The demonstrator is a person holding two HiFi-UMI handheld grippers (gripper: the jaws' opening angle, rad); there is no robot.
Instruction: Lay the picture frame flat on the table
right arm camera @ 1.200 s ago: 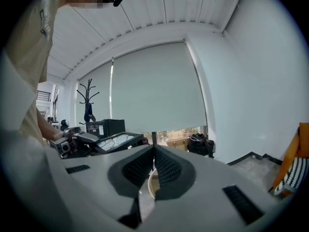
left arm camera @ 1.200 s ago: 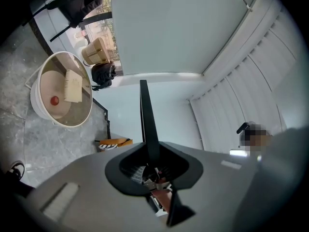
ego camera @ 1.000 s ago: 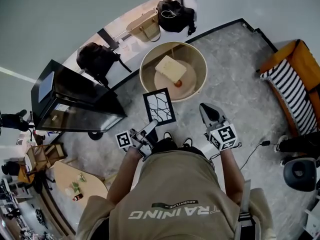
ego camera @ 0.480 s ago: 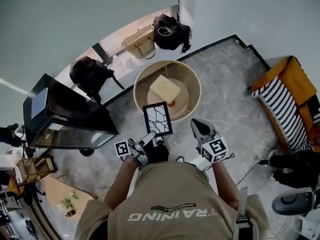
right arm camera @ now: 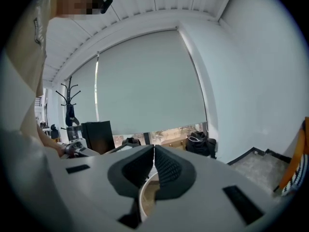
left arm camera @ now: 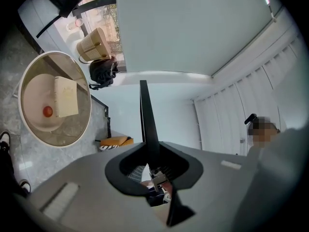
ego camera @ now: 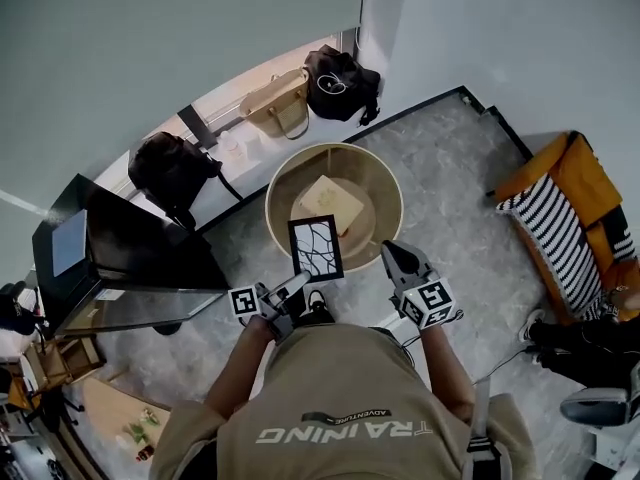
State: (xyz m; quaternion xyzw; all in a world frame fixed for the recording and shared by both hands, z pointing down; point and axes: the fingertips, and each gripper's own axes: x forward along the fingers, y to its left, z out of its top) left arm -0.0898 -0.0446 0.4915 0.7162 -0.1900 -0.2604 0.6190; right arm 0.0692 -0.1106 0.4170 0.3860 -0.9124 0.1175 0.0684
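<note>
A black picture frame [ego camera: 316,247] with a white branching pattern is held up in the air by my left gripper [ego camera: 296,285], which is shut on its lower edge. In the left gripper view the frame [left arm camera: 146,124] shows edge-on, rising from between the jaws. It hangs over the near rim of a round wooden table [ego camera: 385,190]. On that table lie a cream block [ego camera: 330,201] and a small red object [left arm camera: 48,111]. My right gripper [ego camera: 392,255] is shut and holds nothing, to the right of the frame at the table's near edge [right arm camera: 144,193].
A black cabinet [ego camera: 120,258] stands at the left. Black bags [ego camera: 340,80] and a tan bag [ego camera: 277,105] lie by the window beyond the table. An orange and striped seat [ego camera: 560,208] is at the right. The floor is grey marble.
The view has shifted forward: the round table now lies closer under the frame. The left gripper still holds the frame up, and both grippers have drifted slightly towards the table.
</note>
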